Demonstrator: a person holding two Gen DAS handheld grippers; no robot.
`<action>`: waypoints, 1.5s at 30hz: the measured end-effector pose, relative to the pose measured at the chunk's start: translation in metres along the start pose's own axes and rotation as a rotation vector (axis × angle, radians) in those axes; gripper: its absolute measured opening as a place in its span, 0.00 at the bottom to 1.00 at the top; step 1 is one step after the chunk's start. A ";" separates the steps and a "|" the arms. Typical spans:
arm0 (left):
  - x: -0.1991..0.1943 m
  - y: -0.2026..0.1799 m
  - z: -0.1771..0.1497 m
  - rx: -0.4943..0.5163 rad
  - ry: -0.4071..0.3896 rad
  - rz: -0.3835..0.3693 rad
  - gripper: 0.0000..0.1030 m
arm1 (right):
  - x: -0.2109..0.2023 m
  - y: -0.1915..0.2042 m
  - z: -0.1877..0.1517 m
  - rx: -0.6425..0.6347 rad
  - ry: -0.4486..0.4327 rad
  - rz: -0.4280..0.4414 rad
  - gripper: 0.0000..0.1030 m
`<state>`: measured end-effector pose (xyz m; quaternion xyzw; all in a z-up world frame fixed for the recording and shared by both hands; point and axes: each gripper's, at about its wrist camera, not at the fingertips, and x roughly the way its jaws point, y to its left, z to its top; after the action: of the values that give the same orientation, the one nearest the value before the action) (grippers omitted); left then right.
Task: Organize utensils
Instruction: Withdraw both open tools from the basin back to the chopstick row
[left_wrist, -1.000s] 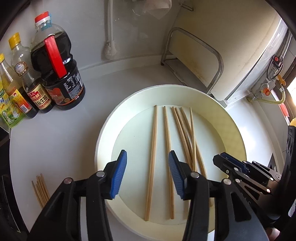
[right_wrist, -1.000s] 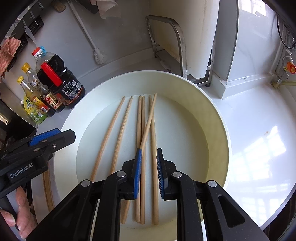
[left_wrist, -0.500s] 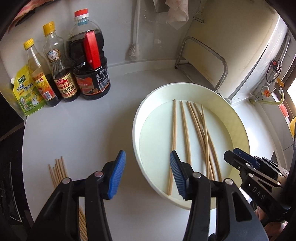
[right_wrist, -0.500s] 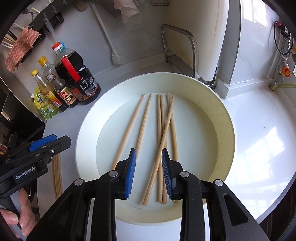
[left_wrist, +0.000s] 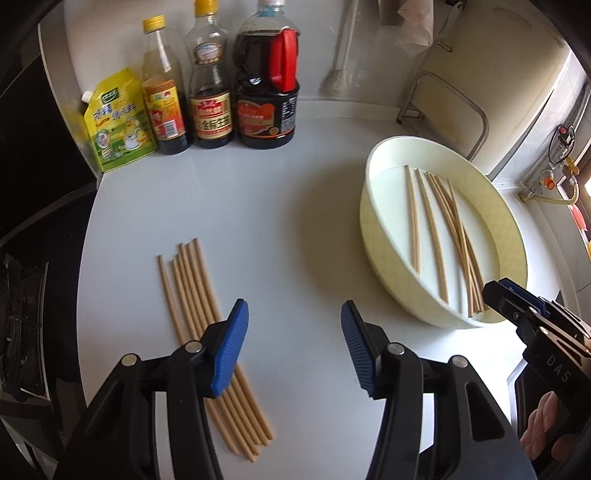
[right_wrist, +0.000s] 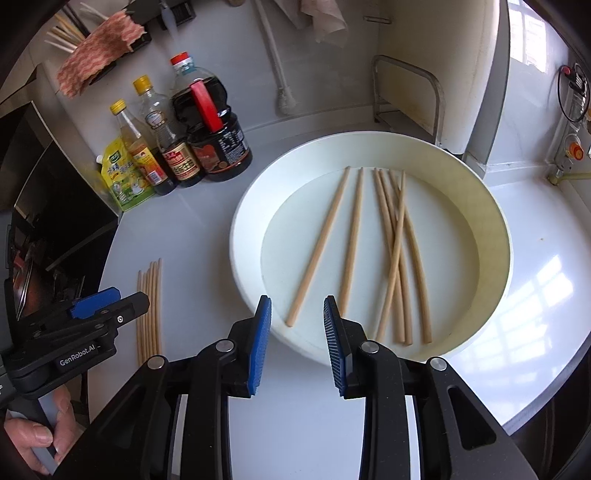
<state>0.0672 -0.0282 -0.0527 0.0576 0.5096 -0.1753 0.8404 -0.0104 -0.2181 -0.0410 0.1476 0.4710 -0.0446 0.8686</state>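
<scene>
Several wooden chopsticks (right_wrist: 395, 251) lie loose in a round white basin (right_wrist: 495, 229), which also shows at the right of the left wrist view (left_wrist: 384, 266). A second bunch of chopsticks (left_wrist: 199, 302) lies side by side on the white counter to the basin's left; in the right wrist view this bunch (right_wrist: 149, 302) is at the far left. My left gripper (left_wrist: 291, 347) is open and empty, above the counter between bunch and basin. My right gripper (right_wrist: 297, 343) is open and empty at the basin's near rim.
Three sauce bottles (left_wrist: 266, 103) and a yellow pouch (left_wrist: 118, 122) stand at the back left of the counter. A metal rack (right_wrist: 406, 96) and a white appliance stand behind the basin. A dark stove edge (left_wrist: 22, 317) borders the counter's left side.
My left gripper has swung left from over the basin to the counter by the chopstick bunch. My right gripper has opened, let go of a chopstick and pulled back to the basin's rim.
</scene>
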 end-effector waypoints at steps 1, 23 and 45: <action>-0.001 0.008 -0.005 -0.010 0.003 0.006 0.51 | 0.000 0.007 -0.003 -0.014 0.001 0.006 0.32; 0.007 0.135 -0.089 -0.190 0.052 0.172 0.66 | 0.081 0.128 -0.072 -0.235 0.166 0.100 0.44; 0.018 0.147 -0.108 -0.224 0.086 0.158 0.67 | 0.116 0.160 -0.083 -0.335 0.185 0.058 0.44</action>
<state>0.0365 0.1347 -0.1318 0.0111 0.5553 -0.0480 0.8302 0.0216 -0.0339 -0.1460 0.0179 0.5452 0.0731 0.8349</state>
